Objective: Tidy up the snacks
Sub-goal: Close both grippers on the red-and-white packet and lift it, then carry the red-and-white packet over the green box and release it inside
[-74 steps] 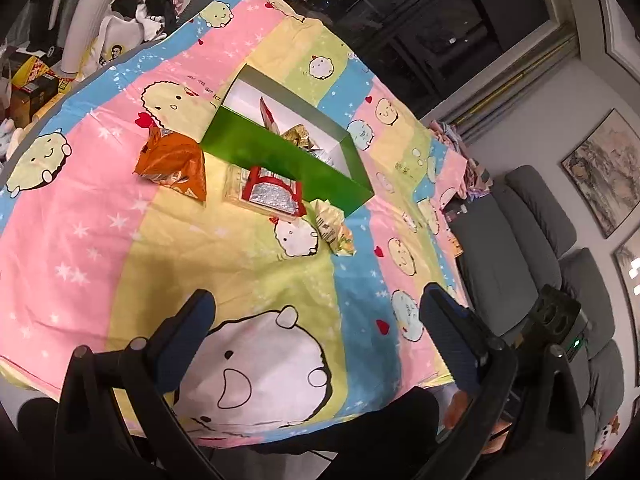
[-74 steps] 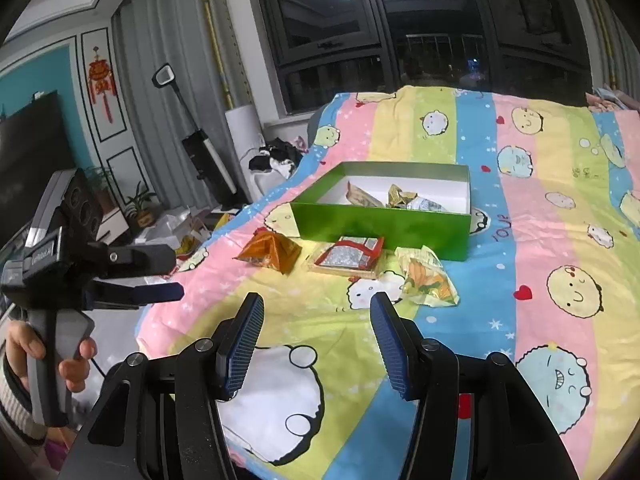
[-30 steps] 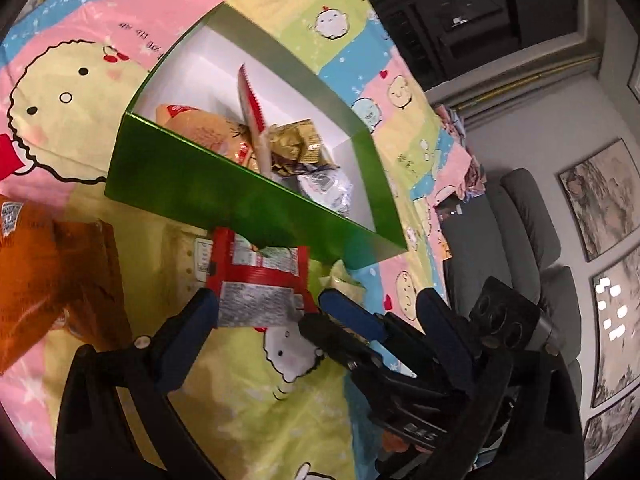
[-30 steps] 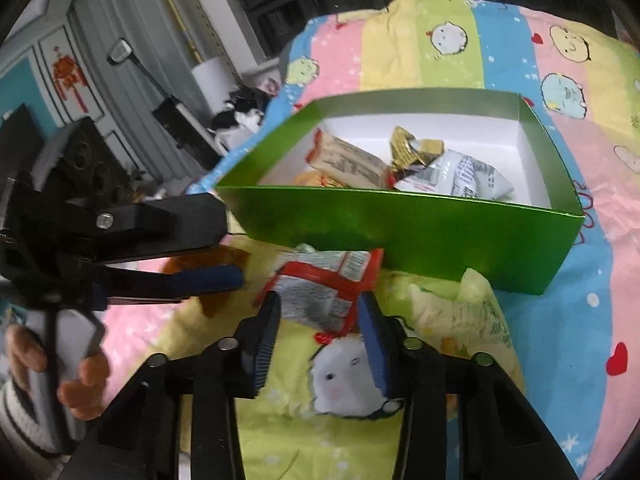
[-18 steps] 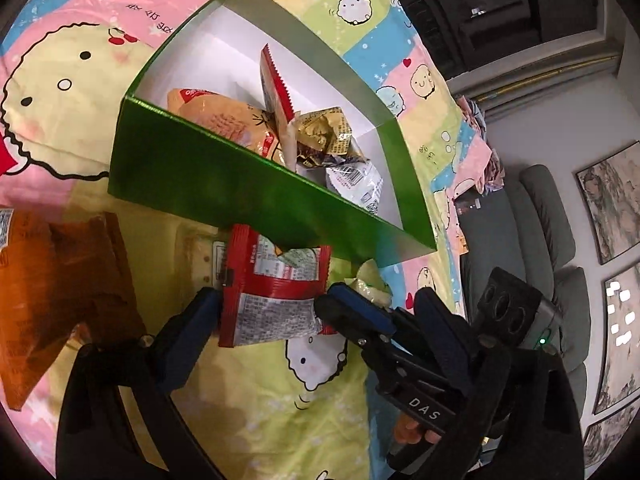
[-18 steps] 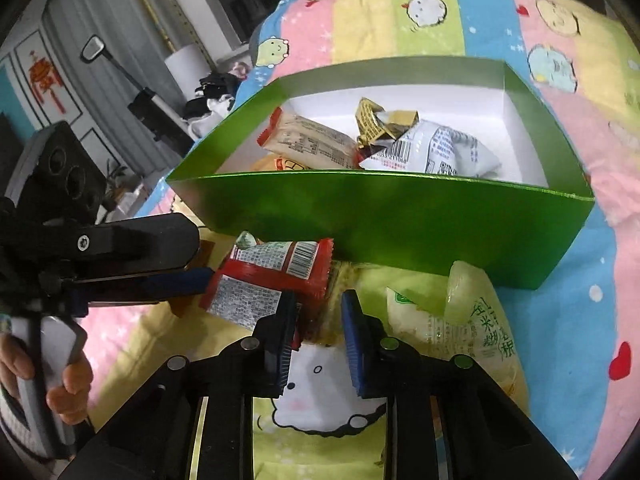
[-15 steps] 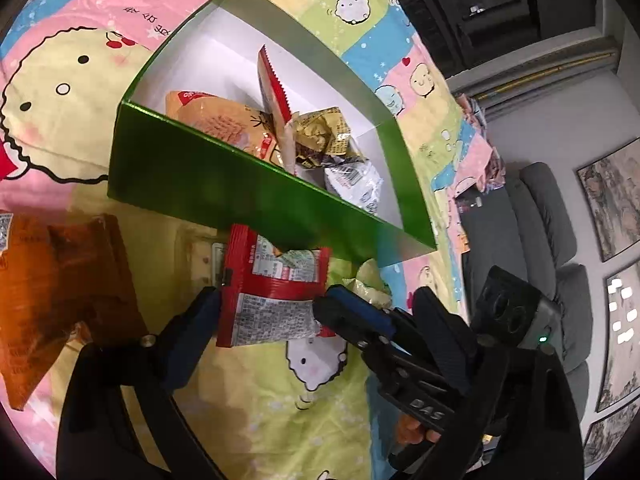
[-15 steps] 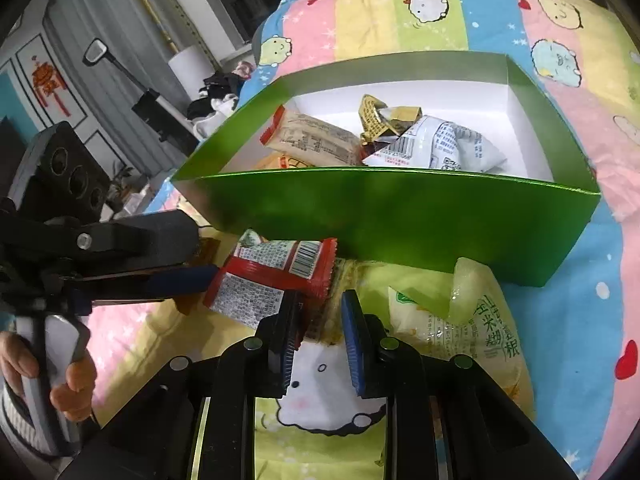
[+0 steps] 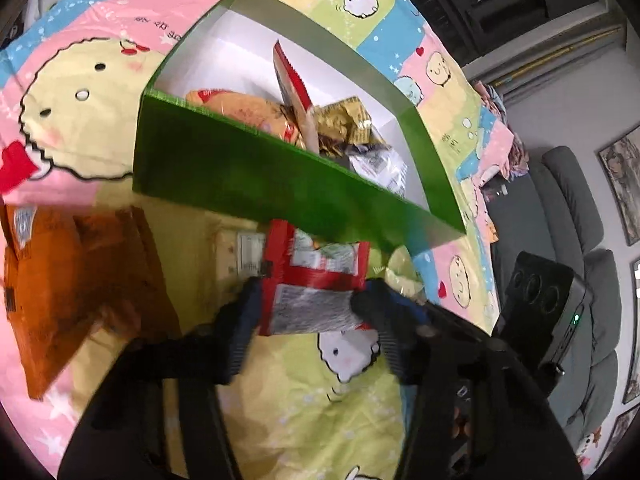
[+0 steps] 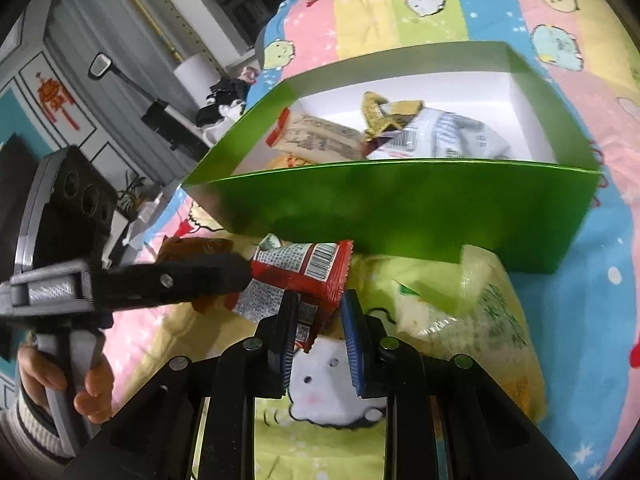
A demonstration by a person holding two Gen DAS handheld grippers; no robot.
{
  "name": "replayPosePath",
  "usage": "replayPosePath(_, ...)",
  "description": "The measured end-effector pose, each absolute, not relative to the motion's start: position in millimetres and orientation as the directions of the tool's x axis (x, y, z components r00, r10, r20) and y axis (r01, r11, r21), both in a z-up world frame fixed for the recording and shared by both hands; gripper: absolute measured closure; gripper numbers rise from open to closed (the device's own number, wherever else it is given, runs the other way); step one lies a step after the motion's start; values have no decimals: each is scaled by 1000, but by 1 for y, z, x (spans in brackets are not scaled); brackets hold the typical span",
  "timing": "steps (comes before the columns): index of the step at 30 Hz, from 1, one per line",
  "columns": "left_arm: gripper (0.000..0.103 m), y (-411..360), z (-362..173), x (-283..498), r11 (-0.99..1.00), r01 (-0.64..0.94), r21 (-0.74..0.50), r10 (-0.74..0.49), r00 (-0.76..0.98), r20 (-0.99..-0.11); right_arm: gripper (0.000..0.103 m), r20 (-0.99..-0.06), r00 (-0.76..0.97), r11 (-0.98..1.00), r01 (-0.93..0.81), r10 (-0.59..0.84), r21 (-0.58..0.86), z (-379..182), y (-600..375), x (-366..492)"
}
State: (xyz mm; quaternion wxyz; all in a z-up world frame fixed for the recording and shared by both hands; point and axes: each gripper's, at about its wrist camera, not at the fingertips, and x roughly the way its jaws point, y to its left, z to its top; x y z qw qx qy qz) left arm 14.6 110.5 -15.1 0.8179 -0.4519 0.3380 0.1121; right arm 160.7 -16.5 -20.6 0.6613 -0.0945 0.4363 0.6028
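A red snack packet [image 9: 312, 284] [image 10: 300, 276] is lifted off the bedspread, just in front of the green box [image 9: 256, 184] [image 10: 400, 204]. My right gripper [image 10: 318, 332] is shut on the packet's lower corner. My left gripper [image 9: 308, 320] has narrowed around the packet, one finger at each side edge; whether it grips is unclear. The box holds several snack packets [image 10: 400, 132]. An orange packet [image 9: 60, 280] lies left on the spread. A pale yellow-green packet [image 10: 472, 320] lies right of the red one.
A flat clear-wrapped snack [image 9: 240, 256] lies under the red packet. The cartoon bedspread [image 9: 320, 420] covers the surface. Grey sofa seats [image 9: 572, 208] stand to the right, clutter and a curtain to the left [image 10: 180, 92].
Both grippers moved in from the bed's edge to the red packet. The right gripper shut on it and raised it. The left gripper's fingers closed in around it.
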Motion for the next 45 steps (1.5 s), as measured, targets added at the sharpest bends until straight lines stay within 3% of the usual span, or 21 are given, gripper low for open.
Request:
replayPosePath(1, 61, 110, -18, 12, 554, -484, -678, -136, 751, -647, 78, -689, -96, 258, -883, 719, 392, -19, -21, 160)
replayPosePath(5, 63, 108, -25, 1, 499, -469, -728, -169, 772, -613, 78, -682, -135, 253, -863, 718, 437, -21, -32, 162)
replayPosePath(12, 63, 86, -36, -9, 513, -504, -695, -183, 727, -662, 78, -696, -200, 246, -839, 690, 485, -34, -43, 155)
replayPosePath(19, 50, 80, -33, -5, 541, -497, -678, -171, 725, -667, 71, -708, -202, 251, -841, 677, 479, -37, -37, 152)
replayPosePath(21, 53, 77, -30, -1, 563, -503, -656, -151, 717, -680, 71, -709, -192, 243, -852, 678, 463, -36, -36, 149)
replayPosePath(24, 64, 72, -30, 1, 595, -528, -605, -105, 695, -711, 71, -701, -201, 226, -856, 684, 465, -38, -35, 145)
replayPosePath(26, 65, 72, -31, 0, 591, -537, -602, -89, 698, -711, 75, -696, -194, 226, -857, 692, 464, -40, -37, 144)
replayPosePath(28, 67, 69, -30, -2, 600, -544, -586, -66, 697, -714, 91, -694, -161, 246, -859, 702, 449, -39, -39, 144)
replayPosePath(45, 67, 32, 4, -29, 610, -492, -621, -33, 768, -640, 93, -622, -96, 221, -884, 777, 412, 6, -90, 111)
